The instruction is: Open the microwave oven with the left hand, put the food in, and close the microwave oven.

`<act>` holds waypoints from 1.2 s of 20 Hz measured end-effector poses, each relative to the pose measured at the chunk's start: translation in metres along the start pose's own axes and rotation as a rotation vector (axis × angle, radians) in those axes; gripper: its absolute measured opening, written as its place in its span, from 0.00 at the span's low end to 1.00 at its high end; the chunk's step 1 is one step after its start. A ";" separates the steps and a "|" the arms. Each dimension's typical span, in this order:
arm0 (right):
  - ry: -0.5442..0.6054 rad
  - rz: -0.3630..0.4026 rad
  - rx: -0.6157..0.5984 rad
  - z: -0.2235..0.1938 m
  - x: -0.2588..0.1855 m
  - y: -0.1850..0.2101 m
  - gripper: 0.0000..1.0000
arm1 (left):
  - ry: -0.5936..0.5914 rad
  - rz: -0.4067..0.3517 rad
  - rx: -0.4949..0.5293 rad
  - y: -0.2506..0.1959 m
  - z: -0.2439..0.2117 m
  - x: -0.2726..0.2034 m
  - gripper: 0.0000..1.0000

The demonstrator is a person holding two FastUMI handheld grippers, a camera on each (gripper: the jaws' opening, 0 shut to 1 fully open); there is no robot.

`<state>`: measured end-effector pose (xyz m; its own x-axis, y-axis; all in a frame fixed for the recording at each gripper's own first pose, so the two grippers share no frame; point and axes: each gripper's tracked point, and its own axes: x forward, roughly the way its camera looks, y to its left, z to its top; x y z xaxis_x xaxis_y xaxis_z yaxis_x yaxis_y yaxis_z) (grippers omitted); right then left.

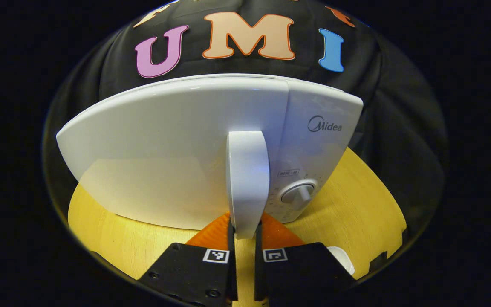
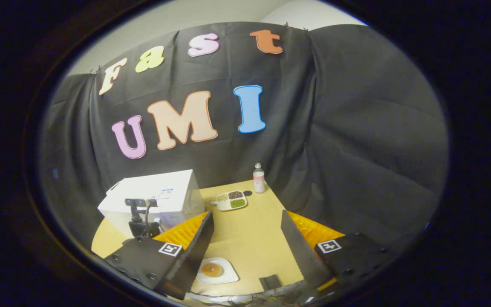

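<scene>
White microwave oven (image 1: 177, 153), door apparently shut, handle (image 1: 247, 183) between left claw (image 1: 244, 256) fingers.

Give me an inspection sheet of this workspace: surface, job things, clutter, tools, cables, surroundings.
Surface: light wooden table, mostly bare in the middle.
Job's things: white microwave at the table's left, door shut, door handle upright, dial to its right; food on a small white plate near the front edge.
Clutter: divided tray with three fillings; small bottle at the back.
Tools: left tool closed around the door handle; right tool open, holding nothing, above the table.
Cables: thin wires along the front edge.
Surroundings: black cloth wall behind the table.
</scene>
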<state>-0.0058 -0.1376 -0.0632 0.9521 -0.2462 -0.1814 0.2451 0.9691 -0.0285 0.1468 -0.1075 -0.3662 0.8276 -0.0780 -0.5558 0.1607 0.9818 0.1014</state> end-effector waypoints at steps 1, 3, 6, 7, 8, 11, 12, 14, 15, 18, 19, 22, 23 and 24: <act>0.005 0.005 -0.002 -0.003 0.001 0.001 0.99 | 0.000 0.001 -0.001 0.000 -0.001 -0.001 0.12; 0.014 0.014 -0.007 -0.007 0.001 0.002 0.99 | -0.003 0.006 -0.009 0.000 0.000 -0.001 0.09; 0.034 0.031 -0.013 -0.015 0.004 0.004 0.99 | -0.006 0.013 -0.021 0.000 0.000 -0.002 0.06; 0.038 0.036 -0.015 -0.016 0.005 0.004 0.99 | -0.007 0.018 -0.028 0.001 0.000 -0.002 0.06; 0.040 0.041 -0.016 -0.017 0.006 0.004 0.99 | -0.004 0.026 -0.046 0.000 0.000 -0.002 0.04; 0.044 0.057 0.000 -0.017 0.014 0.006 0.92 | -0.009 0.043 -0.056 0.001 0.001 -0.002 0.04; 0.046 0.063 0.005 -0.018 0.017 0.006 0.92 | -0.008 0.047 -0.057 0.001 0.001 -0.001 0.04; 0.055 0.080 0.004 -0.020 0.025 0.009 0.99 | 0.005 0.055 -0.072 0.001 0.001 -0.001 0.02; 0.063 0.089 -0.004 -0.022 0.029 0.011 0.99 | 0.009 0.059 -0.087 0.002 0.000 -0.001 0.02; 0.091 0.113 -0.025 -0.031 0.040 0.015 0.92 | 0.012 0.062 -0.093 0.001 0.000 -0.003 0.02; 0.099 0.123 -0.028 -0.033 0.043 0.018 0.99 | 0.039 0.068 -0.105 0.001 -0.007 -0.008 0.02; 0.131 0.151 -0.035 -0.042 0.056 0.023 0.92 | 0.017 0.058 -0.085 0.005 -0.029 -0.042 0.01; 0.143 0.168 -0.031 -0.045 0.059 0.028 0.99 | 0.027 0.053 -0.084 0.007 -0.037 -0.053 0.01; 0.155 0.187 -0.030 -0.048 0.062 0.032 0.99 | 0.033 0.050 -0.094 0.009 -0.043 -0.063 0.01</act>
<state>0.0523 -0.1212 -0.1224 0.9403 -0.0594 -0.3352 0.0598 0.9982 -0.0092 0.0734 -0.0859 -0.3656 0.8152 -0.0243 -0.5787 0.0671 0.9963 0.0527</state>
